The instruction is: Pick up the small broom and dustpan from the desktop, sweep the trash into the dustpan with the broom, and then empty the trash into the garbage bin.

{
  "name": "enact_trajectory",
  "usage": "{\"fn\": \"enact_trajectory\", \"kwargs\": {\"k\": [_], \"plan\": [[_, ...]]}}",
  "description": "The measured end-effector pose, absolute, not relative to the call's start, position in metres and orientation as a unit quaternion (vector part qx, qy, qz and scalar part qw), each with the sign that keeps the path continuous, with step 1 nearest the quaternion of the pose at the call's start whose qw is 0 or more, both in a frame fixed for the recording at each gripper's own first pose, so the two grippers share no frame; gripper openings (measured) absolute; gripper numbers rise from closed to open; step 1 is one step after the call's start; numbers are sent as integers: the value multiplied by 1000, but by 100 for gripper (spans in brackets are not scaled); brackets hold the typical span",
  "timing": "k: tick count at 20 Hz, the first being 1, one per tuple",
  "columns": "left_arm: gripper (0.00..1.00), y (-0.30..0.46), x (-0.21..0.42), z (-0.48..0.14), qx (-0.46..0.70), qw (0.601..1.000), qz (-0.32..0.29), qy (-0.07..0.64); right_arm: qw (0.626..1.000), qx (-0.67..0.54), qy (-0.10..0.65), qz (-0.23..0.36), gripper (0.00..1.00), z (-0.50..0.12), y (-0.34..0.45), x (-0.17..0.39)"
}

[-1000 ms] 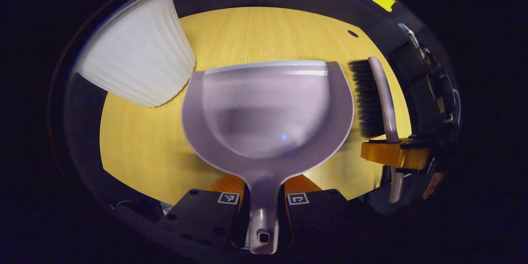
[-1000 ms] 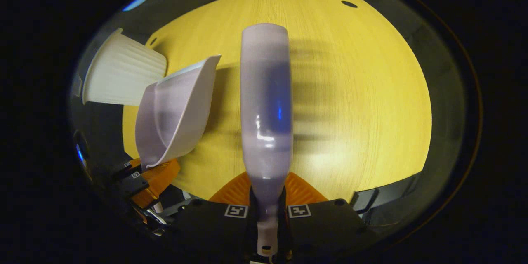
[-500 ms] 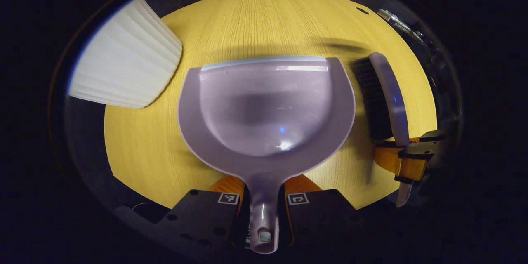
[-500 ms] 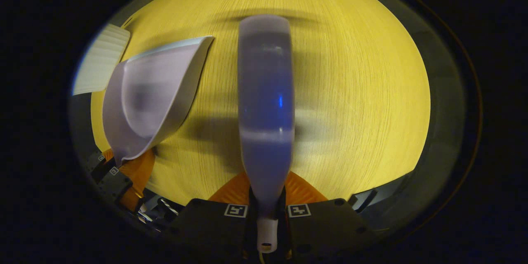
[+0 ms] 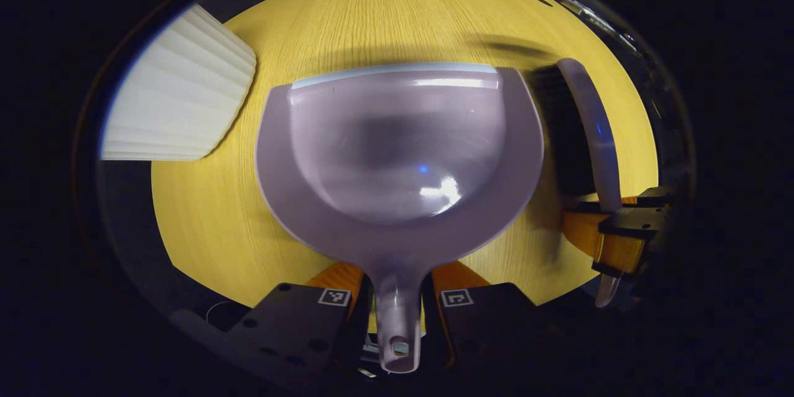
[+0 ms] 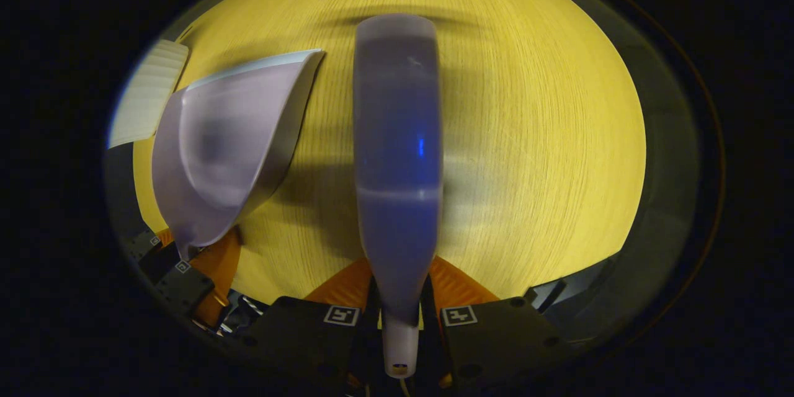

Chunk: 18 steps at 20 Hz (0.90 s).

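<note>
left tongs (image 5: 397,298) clamped on dustpan (image 5: 397,155) handle, pan mouth facing forward over surface (image 5: 205,223). right tongs (image 6: 400,316) clamped on broom (image 6: 397,136) handle, bristles down beside pan. bin (image 5: 180,105) at far left edge.

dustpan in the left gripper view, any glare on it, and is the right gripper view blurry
Left gripper view: a bright glare patch sits low in the dustpan bowl, and the broom beside it is dim. Right gripper view: the broom back and dustpan look soft and smeared, with dark shadows on the wooden desktop.
</note>
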<state>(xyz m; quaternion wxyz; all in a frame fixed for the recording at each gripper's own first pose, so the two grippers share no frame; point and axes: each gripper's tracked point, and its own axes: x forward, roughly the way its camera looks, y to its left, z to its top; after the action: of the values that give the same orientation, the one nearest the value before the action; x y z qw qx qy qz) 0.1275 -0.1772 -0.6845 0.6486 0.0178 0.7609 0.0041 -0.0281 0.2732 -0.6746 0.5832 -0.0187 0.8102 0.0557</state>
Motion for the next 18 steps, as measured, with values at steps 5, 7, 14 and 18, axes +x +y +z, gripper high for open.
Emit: {"fn": "enact_trajectory", "kwargs": {"k": [5, 7, 14, 18], "plan": [[84, -177, 125, -685, 11, 655, 17, 756, 589, -8, 807, 44, 100, -673, 273, -29], [86, -186, 118, -683, -7, 655, 3, 756, 593, -5, 803, 53, 93, -664, 277, -30], [86, -181, 114, -631, -15, 745, 28, 666, 681, 21, 725, 96, 100, -594, 268, -4], [85, -198, 135, -552, -113, 827, 9, 550, 767, 43, 632, 103, 100, -516, 263, 24]]}}
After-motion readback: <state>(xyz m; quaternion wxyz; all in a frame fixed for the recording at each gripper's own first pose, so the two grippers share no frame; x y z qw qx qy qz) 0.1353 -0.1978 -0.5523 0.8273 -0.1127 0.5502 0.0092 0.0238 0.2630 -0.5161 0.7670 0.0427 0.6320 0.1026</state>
